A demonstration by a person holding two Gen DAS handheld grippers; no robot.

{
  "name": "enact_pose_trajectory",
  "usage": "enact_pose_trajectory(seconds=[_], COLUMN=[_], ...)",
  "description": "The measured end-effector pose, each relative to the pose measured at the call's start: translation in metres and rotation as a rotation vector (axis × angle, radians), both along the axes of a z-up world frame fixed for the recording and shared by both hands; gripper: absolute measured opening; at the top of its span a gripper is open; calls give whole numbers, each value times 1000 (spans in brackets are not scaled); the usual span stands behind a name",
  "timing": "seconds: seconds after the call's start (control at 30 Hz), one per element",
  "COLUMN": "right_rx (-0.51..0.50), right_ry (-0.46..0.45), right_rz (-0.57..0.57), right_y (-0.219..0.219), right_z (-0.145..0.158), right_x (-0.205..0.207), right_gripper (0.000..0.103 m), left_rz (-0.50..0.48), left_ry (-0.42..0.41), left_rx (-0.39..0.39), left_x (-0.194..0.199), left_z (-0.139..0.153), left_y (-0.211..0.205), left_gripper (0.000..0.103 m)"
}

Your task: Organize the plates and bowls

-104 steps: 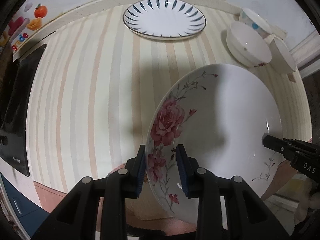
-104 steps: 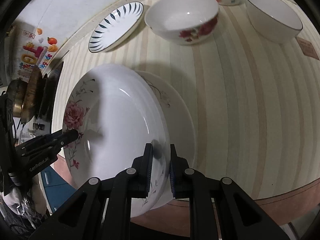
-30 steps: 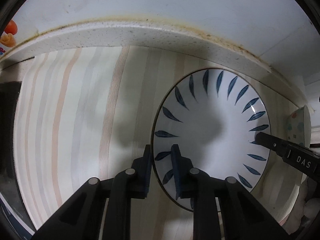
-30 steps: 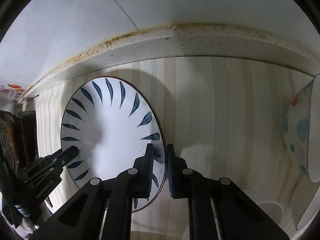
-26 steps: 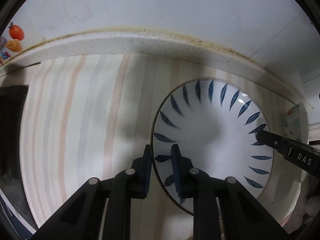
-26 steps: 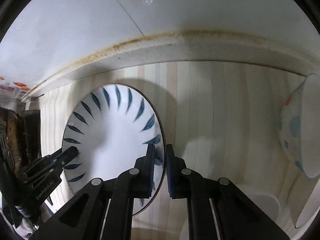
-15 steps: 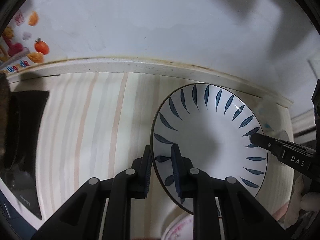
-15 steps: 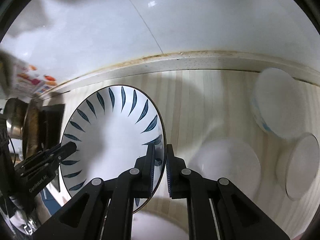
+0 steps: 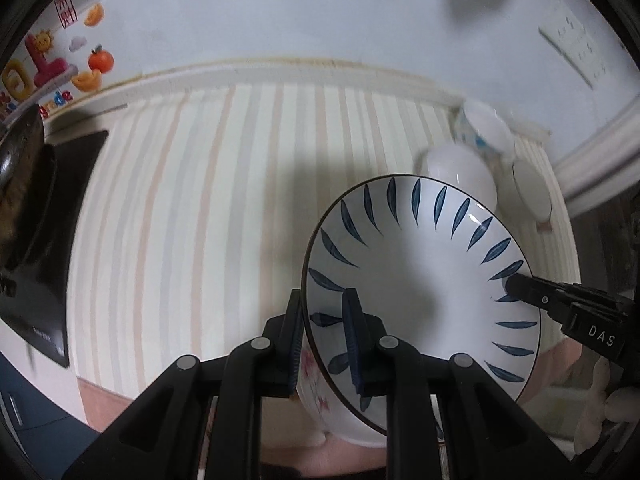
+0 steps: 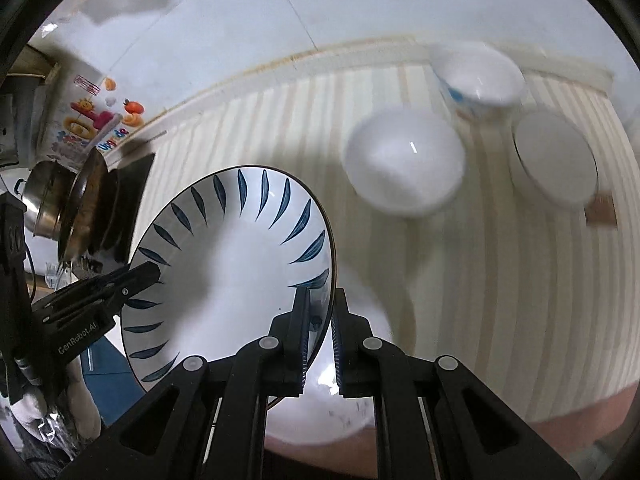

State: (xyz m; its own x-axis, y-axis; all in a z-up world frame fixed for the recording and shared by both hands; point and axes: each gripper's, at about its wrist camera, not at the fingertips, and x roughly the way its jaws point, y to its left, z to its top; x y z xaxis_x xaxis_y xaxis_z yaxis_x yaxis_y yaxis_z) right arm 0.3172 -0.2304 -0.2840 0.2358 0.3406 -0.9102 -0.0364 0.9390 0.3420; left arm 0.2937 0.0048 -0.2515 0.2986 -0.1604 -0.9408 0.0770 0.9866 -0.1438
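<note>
Left wrist view: left gripper [image 9: 324,336] is pinching the near-left rim of the blue-leaf plate [image 9: 420,280], jaws nearly closed on it, while the right gripper [image 9: 510,282] is clamping the opposite rim. Both are holding the plate above the striped counter [image 9: 192,216], over a flowered plate [image 9: 312,380]. Three bowls [image 10: 404,160] are sitting near the wall.

blue-leaf plate [image 9: 420,276]: glazed ceramic, glossy, smooth
white bowl [image 10: 404,160]: glossy glazed ceramic
countertop [image 9: 200,220]: smooth striped covering, low sheen
left gripper [image 9: 324,340]: matt black plastic, ribbed blue pads
pot [image 10: 44,200], far left: shiny metal
wall [image 9: 320,12]: smooth, pale, faintly glossy
</note>
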Motion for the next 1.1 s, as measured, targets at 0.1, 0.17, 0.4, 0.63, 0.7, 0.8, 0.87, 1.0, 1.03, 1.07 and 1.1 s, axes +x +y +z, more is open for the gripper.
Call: enact_pose_trajectory(seconds=[0.1, 0.17, 0.4, 0.63, 0.7, 0.8, 0.87, 1.0, 1.03, 1.07, 1.1], right_rx=[-5, -6, 7, -5, -8, -5, -8, -9, -9, -9, -12], right_ry=[26, 36, 61, 62, 65, 70, 73, 75, 74, 74, 74], right_rz=[-10, -11, -33, -29, -26, -25, -24, -24, -24, -25, -24], right_y=[-7, -6, -9, -7, -6, -3, -3, -3, -3, -3, -3], right_z=[-16, -28, -63, -78, -81, -84, -85, -88, -88, -88, -88], right_x=[-22, -29, -48, -51, -51, -50, -50, -50, -50, -50, -50], right_gripper=[12, 12, 12, 12, 12, 12, 12, 12, 12, 12, 12], left_rz=[-17, -19, -34, -32, -28, -33, -33, -36, -37, -37, -36], left_ry=[34, 54, 102, 115, 121, 110, 106, 99, 98, 98, 98], left_rx=[19, 30, 77, 99, 102, 124, 133, 150, 155, 159, 164], left_x=[-7, -11, -16, -12, -12, -11, -11, -10, -11, -11, -11], left_z=[-18, -29, -62, -76, -79, -79, -80, -80, -80, -80, -80], left_y=[-7, -9, -19, -19, -18, -19, -20, -21, -22, -23, -24], left_gripper=[17, 17, 17, 17, 17, 17, 17, 17, 17, 17, 17])
